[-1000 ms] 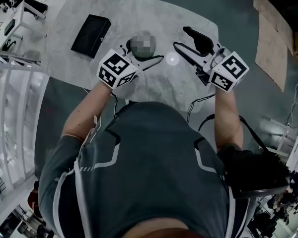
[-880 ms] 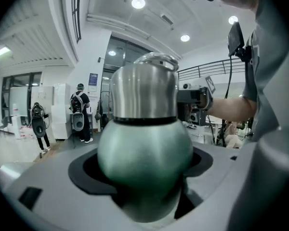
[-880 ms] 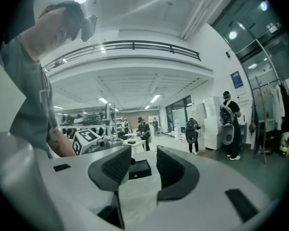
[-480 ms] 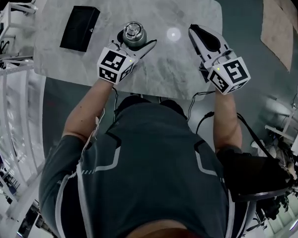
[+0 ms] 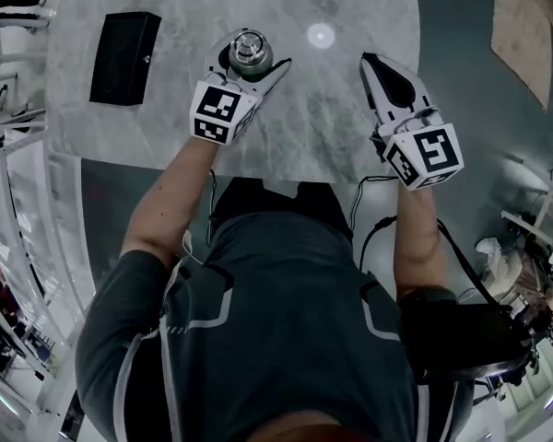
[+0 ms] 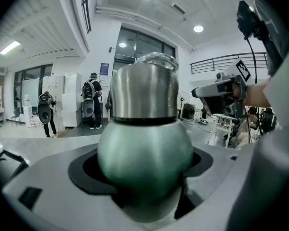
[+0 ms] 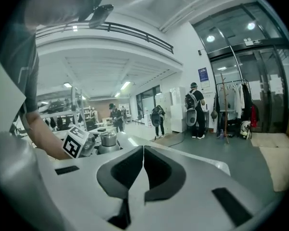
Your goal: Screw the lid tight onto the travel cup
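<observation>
The travel cup (image 6: 144, 148) has a rounded green body and a steel lid (image 6: 143, 93) with a clear top. It stands upright on the marble table (image 5: 313, 118). In the head view the lid (image 5: 248, 50) shows from above. My left gripper (image 5: 256, 68) is shut on the cup's body, its dark pads (image 6: 84, 170) hugging both sides. My right gripper (image 5: 387, 70) hovers over the table's right part, apart from the cup. Its jaws are closing the last bit and the pads (image 7: 135, 170) meet with nothing between them. From there the cup (image 7: 108, 139) appears far off at the left.
A flat black box (image 5: 124, 44) lies at the table's far left. A bright light spot (image 5: 321, 35) reflects off the marble right of the cup. The table's near edge (image 5: 286, 175) runs just in front of the person's body. People stand far back in the hall.
The right gripper's jaws, wide open a second ago, have come together empty. The left gripper stays on the cup. The head view has tilted, so the table sits higher in frame.
</observation>
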Demonstrator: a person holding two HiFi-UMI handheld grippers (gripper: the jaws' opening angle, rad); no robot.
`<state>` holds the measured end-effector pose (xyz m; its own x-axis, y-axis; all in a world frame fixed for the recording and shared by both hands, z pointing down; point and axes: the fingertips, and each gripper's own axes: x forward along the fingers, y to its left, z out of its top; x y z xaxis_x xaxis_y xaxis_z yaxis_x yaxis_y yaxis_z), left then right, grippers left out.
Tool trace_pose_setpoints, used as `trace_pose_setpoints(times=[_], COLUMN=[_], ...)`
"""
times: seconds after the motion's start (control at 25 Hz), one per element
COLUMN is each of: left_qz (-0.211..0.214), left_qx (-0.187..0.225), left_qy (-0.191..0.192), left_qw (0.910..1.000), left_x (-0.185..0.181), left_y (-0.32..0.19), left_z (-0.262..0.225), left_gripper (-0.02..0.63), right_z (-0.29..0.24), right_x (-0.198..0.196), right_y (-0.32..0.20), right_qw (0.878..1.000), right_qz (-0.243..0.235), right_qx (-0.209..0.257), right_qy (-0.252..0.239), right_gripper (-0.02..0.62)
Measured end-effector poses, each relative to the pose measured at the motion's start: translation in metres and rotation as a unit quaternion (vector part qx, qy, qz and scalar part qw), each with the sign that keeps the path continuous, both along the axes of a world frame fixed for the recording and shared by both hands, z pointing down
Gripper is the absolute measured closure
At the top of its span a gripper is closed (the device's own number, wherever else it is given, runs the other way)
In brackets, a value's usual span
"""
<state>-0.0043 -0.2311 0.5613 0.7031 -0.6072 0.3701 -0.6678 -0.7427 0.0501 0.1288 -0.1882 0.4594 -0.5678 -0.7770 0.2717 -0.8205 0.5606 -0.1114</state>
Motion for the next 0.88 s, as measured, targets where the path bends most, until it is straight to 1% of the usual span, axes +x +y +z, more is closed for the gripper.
trace_pose_setpoints(times=[0.12, 0.24, 0.36, 0.52, 0.72, 0.88], left_qz=[-0.005, -0.010, -0.016, -0.012, -0.019, -0.017], left_qx=[-0.001, 0.004, 0.002, 0.001, 0.002, -0.008], left_qy=[0.003, -0.003, -0.008, -0.019, -0.018, -0.024], left_qw=[1.0000, 0.9999, 0.9998, 0.9997, 0.9997, 0.9995], left_x=[0.002, 0.004, 0.007, 0.018, 0.025, 0.029], left_y=[-0.007, -0.014, -0.026, -0.043, -0.052, -0.054], left_z=[0.017, 0.034, 0.055, 0.078, 0.095, 0.110], left_gripper=[0.204, 0.204, 0.204, 0.203, 0.204, 0.204], right_z=[0.016, 0.027, 0.041, 0.057, 0.072, 0.082], right_x=[0.002, 0.004, 0.006, 0.015, 0.016, 0.019], right_y=[-0.001, 0.003, 0.005, 0.003, 0.001, 0.001], right_qw=[1.000, 1.000, 0.999, 0.999, 0.998, 0.998], right_qz=[0.016, 0.025, 0.031, 0.035, 0.041, 0.040], right_qx=[-0.012, -0.013, -0.018, -0.029, -0.041, -0.046], right_qy=[0.000, 0.006, 0.010, 0.013, 0.010, 0.012], right_gripper=[0.565, 0.565, 0.565, 0.565, 0.565, 0.565])
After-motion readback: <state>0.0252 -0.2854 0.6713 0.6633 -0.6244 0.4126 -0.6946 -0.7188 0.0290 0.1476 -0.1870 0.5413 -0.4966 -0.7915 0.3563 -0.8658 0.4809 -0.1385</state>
